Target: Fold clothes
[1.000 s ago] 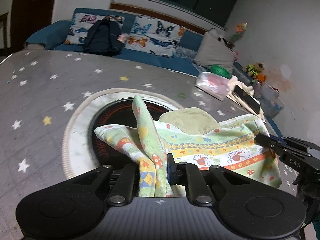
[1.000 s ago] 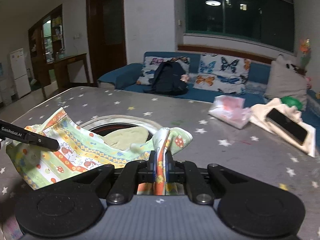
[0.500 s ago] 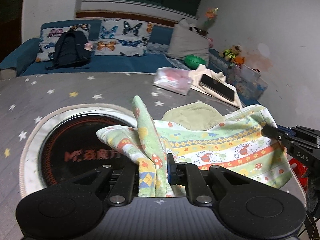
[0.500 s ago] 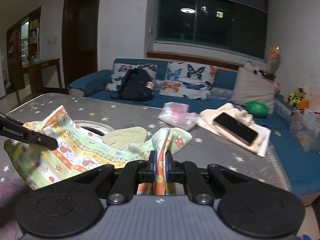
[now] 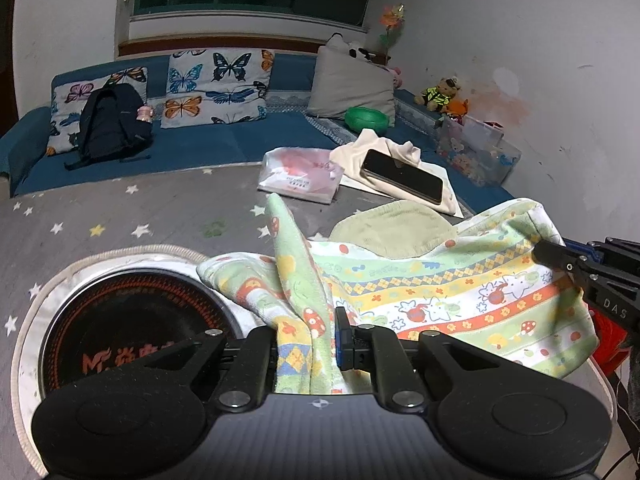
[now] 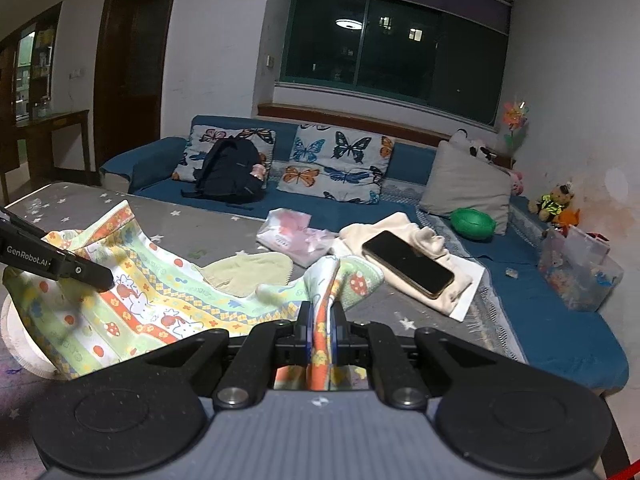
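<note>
Grippers, two of them, each pinch one corner of a single printed cloth (image 5: 440, 296) stretched between them above the starry grey table (image 5: 120, 208). The left gripper (image 5: 308, 340) clenches a bunched fold; the right gripper (image 6: 321, 328) clamps the other corner. Far behind lie one phone (image 6: 408, 262), one pink packet (image 5: 300, 174), one backpack (image 6: 230, 172) and two butterfly cushions (image 5: 218, 86).
</note>
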The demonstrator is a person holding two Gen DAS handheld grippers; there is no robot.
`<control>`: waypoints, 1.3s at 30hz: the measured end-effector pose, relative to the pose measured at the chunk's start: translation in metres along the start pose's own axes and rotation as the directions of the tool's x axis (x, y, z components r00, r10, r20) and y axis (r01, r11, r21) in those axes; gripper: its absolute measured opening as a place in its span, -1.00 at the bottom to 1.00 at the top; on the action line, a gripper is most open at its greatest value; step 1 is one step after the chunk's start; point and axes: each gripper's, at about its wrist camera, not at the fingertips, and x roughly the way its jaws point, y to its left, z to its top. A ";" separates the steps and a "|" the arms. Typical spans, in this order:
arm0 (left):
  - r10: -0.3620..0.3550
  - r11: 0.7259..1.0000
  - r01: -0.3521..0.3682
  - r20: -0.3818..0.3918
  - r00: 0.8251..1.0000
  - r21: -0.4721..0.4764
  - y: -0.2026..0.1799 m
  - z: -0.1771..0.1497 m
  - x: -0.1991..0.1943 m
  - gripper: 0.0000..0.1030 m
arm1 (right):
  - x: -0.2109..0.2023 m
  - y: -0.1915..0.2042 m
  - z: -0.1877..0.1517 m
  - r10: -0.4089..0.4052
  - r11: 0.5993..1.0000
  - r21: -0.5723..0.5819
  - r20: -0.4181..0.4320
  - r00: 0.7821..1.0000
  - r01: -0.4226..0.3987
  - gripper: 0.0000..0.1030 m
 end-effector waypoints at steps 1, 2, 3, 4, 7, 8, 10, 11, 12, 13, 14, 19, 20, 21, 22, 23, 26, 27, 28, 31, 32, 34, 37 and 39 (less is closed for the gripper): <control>0.002 1.000 -0.002 0.002 1.000 0.001 -0.002 0.002 0.002 -0.76 | 0.000 -0.002 0.001 -0.003 1.000 0.000 0.001 1.000 0.003 -0.86; 0.005 1.000 -0.005 0.003 1.000 0.002 -0.003 0.004 0.003 -0.76 | 0.000 -0.004 0.001 -0.006 1.000 0.001 0.003 1.000 0.006 -0.86; 0.007 1.000 -0.007 0.004 1.000 0.003 -0.004 0.005 0.005 -0.76 | 0.001 -0.005 0.002 -0.008 1.000 0.000 0.003 1.000 0.008 -0.86; 0.011 1.000 -0.011 0.003 1.000 0.007 -0.006 0.007 0.007 -0.76 | 0.002 -0.007 0.003 -0.011 1.000 -0.003 0.003 1.000 0.011 -0.86; 0.024 0.999 -0.024 0.002 1.000 0.022 -0.010 0.010 0.011 -0.76 | 0.006 -0.010 0.004 -0.021 1.000 -0.014 0.004 1.000 0.021 -0.86; 0.029 0.999 -0.029 0.003 1.000 0.027 -0.011 0.012 0.012 -0.76 | 0.008 -0.010 0.005 -0.022 1.000 -0.016 0.004 1.000 0.022 -0.86; 0.042 0.998 -0.042 0.009 0.999 0.042 -0.013 0.015 0.014 -0.76 | 0.012 -0.012 0.006 -0.024 1.000 -0.020 0.003 1.000 0.024 -0.86; 0.048 0.998 -0.048 0.011 0.999 0.046 -0.013 0.016 0.015 -0.76 | 0.013 -0.012 0.007 -0.025 0.999 -0.021 0.003 1.000 0.025 -0.86; 0.053 0.997 -0.053 0.012 0.999 0.050 -0.014 0.018 0.016 -0.76 | 0.015 -0.013 0.007 -0.026 0.999 -0.020 0.004 1.000 0.026 -0.86; 0.055 0.997 -0.056 0.012 0.998 0.053 -0.014 0.020 0.017 -0.76 | 0.017 -0.014 0.008 -0.026 0.999 -0.019 0.005 1.000 0.026 -0.86; 0.058 0.997 -0.059 0.013 0.998 0.056 -0.015 0.021 0.019 -0.76 | 0.018 -0.015 0.008 -0.027 0.999 -0.018 0.005 1.000 0.027 -0.86; 0.068 0.995 -0.069 0.016 0.998 0.072 -0.017 0.028 0.026 -0.76 | 0.026 -0.020 0.011 -0.039 0.999 -0.021 0.006 0.999 0.039 -0.86; 0.067 0.995 -0.068 0.015 0.998 0.073 -0.018 0.029 0.027 -0.76 | 0.028 -0.021 0.011 -0.042 0.999 -0.024 0.005 0.999 0.042 -0.86; 0.067 0.995 -0.068 0.014 0.998 0.074 -0.018 0.030 0.029 -0.76 | 0.029 -0.022 0.011 -0.046 0.999 -0.027 0.004 0.999 0.046 -0.86; 0.068 0.995 -0.069 0.014 0.998 0.076 -0.019 0.031 0.030 -0.76 | 0.030 -0.022 0.011 -0.049 0.998 -0.029 0.002 0.999 0.049 -0.86; 0.070 0.994 -0.070 0.014 0.997 0.078 -0.019 0.031 0.032 -0.76 | 0.032 -0.023 0.011 -0.052 0.998 -0.032 0.000 0.999 0.052 -0.86; 0.075 0.994 -0.076 0.011 0.997 0.085 -0.021 0.033 0.037 -0.76 | 0.037 -0.025 0.012 -0.058 0.998 -0.035 -0.004 0.998 0.058 -0.86; 0.076 0.993 -0.076 0.010 0.997 0.085 -0.021 0.033 0.039 -0.76 | 0.038 -0.025 0.011 -0.059 0.998 -0.035 -0.005 0.998 0.059 -0.86; 0.076 0.993 -0.077 0.008 0.997 0.086 -0.022 0.034 0.041 -0.76 | 0.039 -0.025 0.011 -0.060 0.998 -0.035 -0.008 0.998 0.060 -0.86; 0.079 0.993 -0.079 0.002 0.997 0.088 -0.022 0.034 0.046 -0.76 | 0.043 -0.025 0.010 -0.064 0.997 -0.035 -0.014 0.998 0.063 -0.86; 0.080 0.993 -0.079 0.000 0.997 0.089 -0.022 0.034 0.047 -0.76 | 0.044 -0.025 0.010 -0.065 0.997 -0.035 -0.016 0.998 0.065 -0.86; 0.082 0.993 -0.081 -0.005 0.997 0.089 -0.024 0.034 0.050 -0.76 | 0.047 -0.025 0.009 -0.068 0.997 -0.035 -0.020 0.998 0.067 -0.86; 0.085 0.993 -0.083 -0.010 0.996 0.089 -0.025 0.036 0.054 -0.76 | 0.050 -0.025 0.008 -0.071 0.997 -0.036 -0.026 0.997 0.070 -0.86; 0.086 0.992 -0.085 -0.014 0.996 0.091 -0.026 0.036 0.057 -0.76 | 0.053 -0.025 0.008 -0.074 0.997 -0.036 -0.030 0.997 0.073 -0.86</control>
